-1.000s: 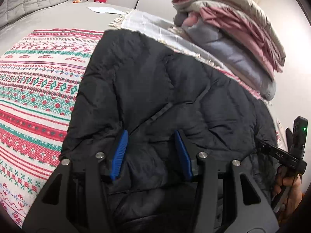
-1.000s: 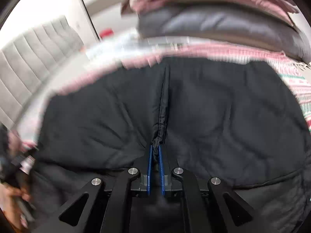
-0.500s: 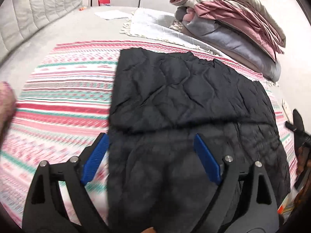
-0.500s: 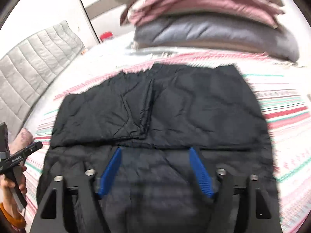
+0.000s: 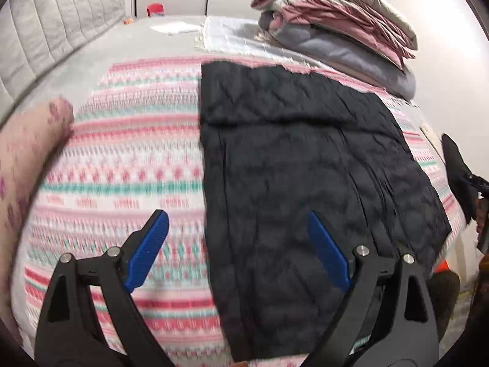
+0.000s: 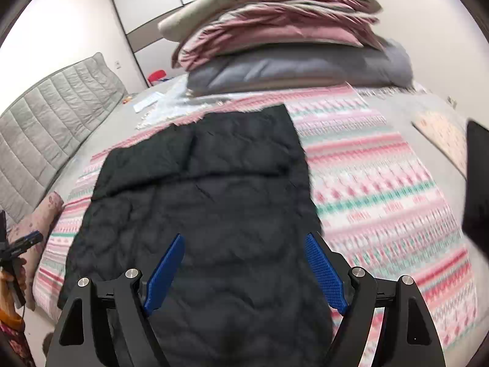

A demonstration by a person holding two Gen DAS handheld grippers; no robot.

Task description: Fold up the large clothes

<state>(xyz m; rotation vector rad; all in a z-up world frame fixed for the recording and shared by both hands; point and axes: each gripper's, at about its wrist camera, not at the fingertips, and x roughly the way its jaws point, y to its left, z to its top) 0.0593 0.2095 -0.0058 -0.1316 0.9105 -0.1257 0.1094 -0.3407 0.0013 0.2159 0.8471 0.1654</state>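
I look down along my left claw (image 5: 237, 250); its blue pads (image 5: 146, 249) are spread wide with nothing between them, hanging above the bed; the left pad sits over the patterned blanket, the right pad over dark cloth. The black quilted jacket (image 5: 305, 165) lies flat on the bed, filling the centre and right of this frame; its far end is folded back on itself, making a crosswise ridge in the upper part of the garment. Under it spreads a knitted blanket (image 5: 128, 165) in pink, red, white and teal bands; a floral pillow (image 5: 27, 159) shows at the left edge.

Through the right wrist camera, my right claw (image 6: 244, 270) is opening, its jaws already far apart; the pads touch nothing; the jacket (image 6: 214, 202) lies below them, filling the centre and lower left of the frame, with the blanket (image 6: 382, 189) bare to its right. A tall stack of folded bedding (image 6: 287, 46), beige, pink and grey, sits at the top centre beyond the jacket; a grey padded headboard (image 6: 52, 116) runs along the left; a small red object (image 6: 157, 77) stands beside a white wardrobe (image 6: 146, 9) in the upper left; the picture is somewhat blurred.
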